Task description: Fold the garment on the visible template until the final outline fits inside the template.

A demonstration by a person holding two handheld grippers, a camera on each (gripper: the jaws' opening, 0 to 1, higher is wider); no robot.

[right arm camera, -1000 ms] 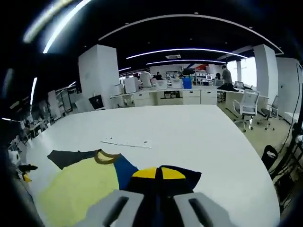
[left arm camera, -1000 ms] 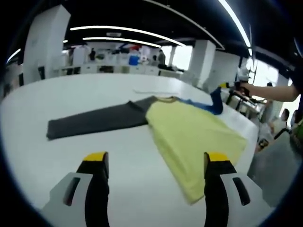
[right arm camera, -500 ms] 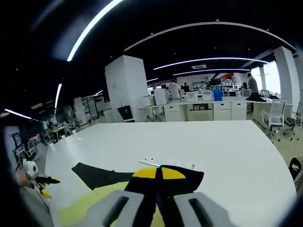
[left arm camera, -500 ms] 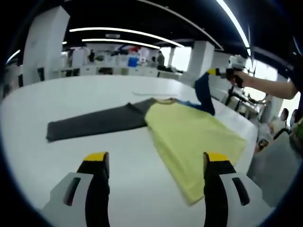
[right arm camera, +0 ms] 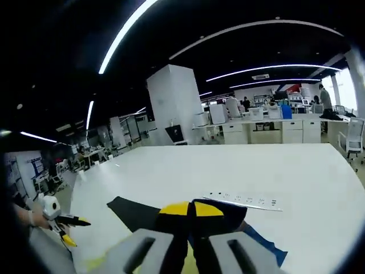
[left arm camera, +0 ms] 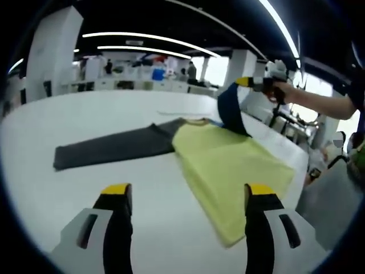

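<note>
Blue sleeve lifted off the worktop, left fingers idle

The garment (left arm camera: 228, 165) lies spread on the white worktop (left arm camera: 85, 114): a yellow body, a dark grey sleeve (left arm camera: 108, 149) stretched flat away from it, and a blue sleeve (left arm camera: 230, 108) raised in the air. In the left gripper view, the right gripper (left arm camera: 246, 83) shows at the upper right, held by a person's hand (left arm camera: 280, 88), with the blue sleeve hanging from it in a curve down to the collar end of the yellow body. The left gripper (left arm camera: 185, 191) hovers above the near worktop with its fingers (left arm camera: 117, 197) wide apart and nothing between them.

In the right gripper view, the right gripper's yellow-tipped fingers (right arm camera: 177, 209) are pressed together on the dark blue cloth. Beyond them a white strip with small holes (right arm camera: 245, 201) lies flat on the worktop, and the left gripper appears at the far left
</note>
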